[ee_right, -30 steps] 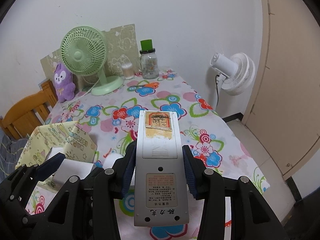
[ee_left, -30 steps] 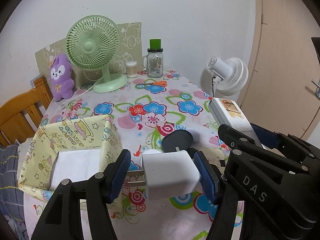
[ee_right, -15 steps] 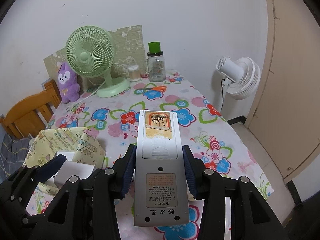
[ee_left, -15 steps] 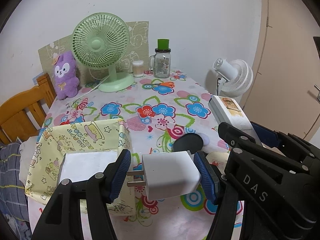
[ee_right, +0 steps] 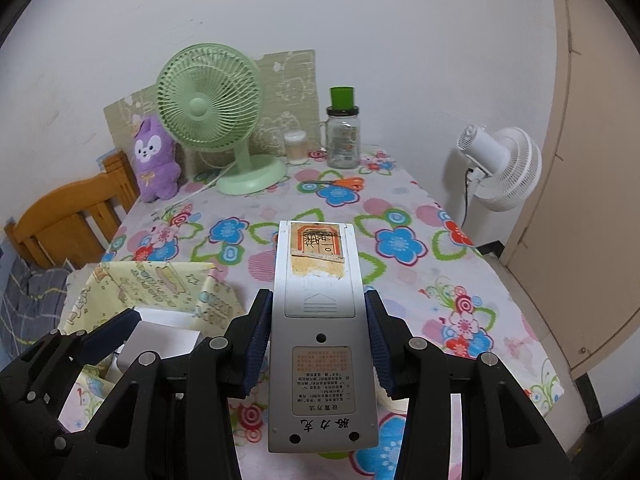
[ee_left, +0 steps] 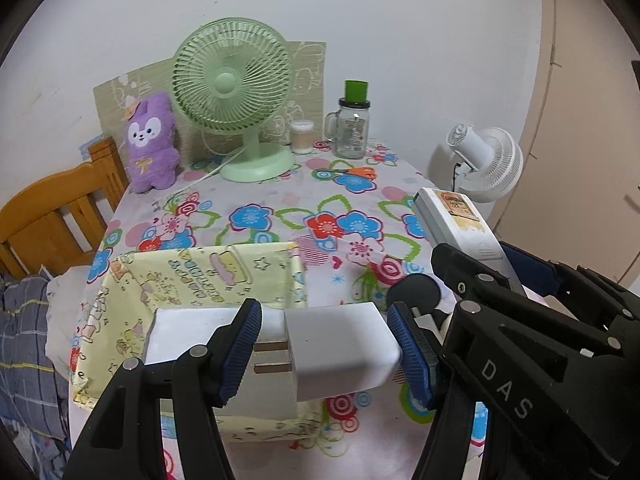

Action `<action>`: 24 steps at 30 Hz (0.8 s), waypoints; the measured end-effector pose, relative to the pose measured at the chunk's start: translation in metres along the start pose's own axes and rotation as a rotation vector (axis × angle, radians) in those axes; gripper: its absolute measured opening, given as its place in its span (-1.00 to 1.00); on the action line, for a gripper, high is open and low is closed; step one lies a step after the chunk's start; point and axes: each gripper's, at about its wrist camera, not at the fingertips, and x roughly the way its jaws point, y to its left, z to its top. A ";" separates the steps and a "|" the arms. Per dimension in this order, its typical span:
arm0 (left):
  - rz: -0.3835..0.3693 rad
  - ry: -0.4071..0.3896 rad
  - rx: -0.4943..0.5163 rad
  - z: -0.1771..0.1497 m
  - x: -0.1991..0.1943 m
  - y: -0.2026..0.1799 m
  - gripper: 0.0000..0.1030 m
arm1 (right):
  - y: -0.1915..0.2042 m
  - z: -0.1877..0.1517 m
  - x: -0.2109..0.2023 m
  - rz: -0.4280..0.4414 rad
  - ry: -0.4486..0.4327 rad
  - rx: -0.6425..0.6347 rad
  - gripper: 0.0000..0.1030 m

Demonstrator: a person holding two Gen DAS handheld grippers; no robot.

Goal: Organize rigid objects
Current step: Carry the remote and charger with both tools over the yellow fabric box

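The left tool (ee_left: 326, 354) pinches a white plastic plug-in charger (ee_left: 340, 350) between its blue pads, prongs pointing at the left pad, over the near right corner of a yellow cartoon-print fabric box (ee_left: 200, 276); the right tool (ee_right: 316, 346) clamps a long grey-white remote control (ee_right: 320, 320) by its sides, back face up. Both hang above the near edge of a tabletop (ee_right: 400, 200) covered in a flowered cloth, whose far edge by the white wall carries a green desk fan (ee_left: 232, 92), a purple plush toy (ee_left: 150, 142), a glass jar with a green lid (ee_left: 352, 128) and orange-handled scissors (ee_left: 352, 171). The box sits at the near left corner and holds a flat white block (ee_left: 188, 332).
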 end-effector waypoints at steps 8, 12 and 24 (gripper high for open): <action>0.024 -0.001 -0.006 0.001 -0.001 0.024 0.31 | 0.029 0.004 0.007 0.022 0.027 -0.020 -0.06; 0.034 0.005 -0.009 0.001 0.000 0.035 0.31 | 0.044 0.005 0.011 0.025 0.034 -0.037 -0.06; 0.048 0.025 -0.030 -0.002 0.003 0.070 0.31 | 0.083 0.005 0.021 0.054 0.062 -0.066 -0.06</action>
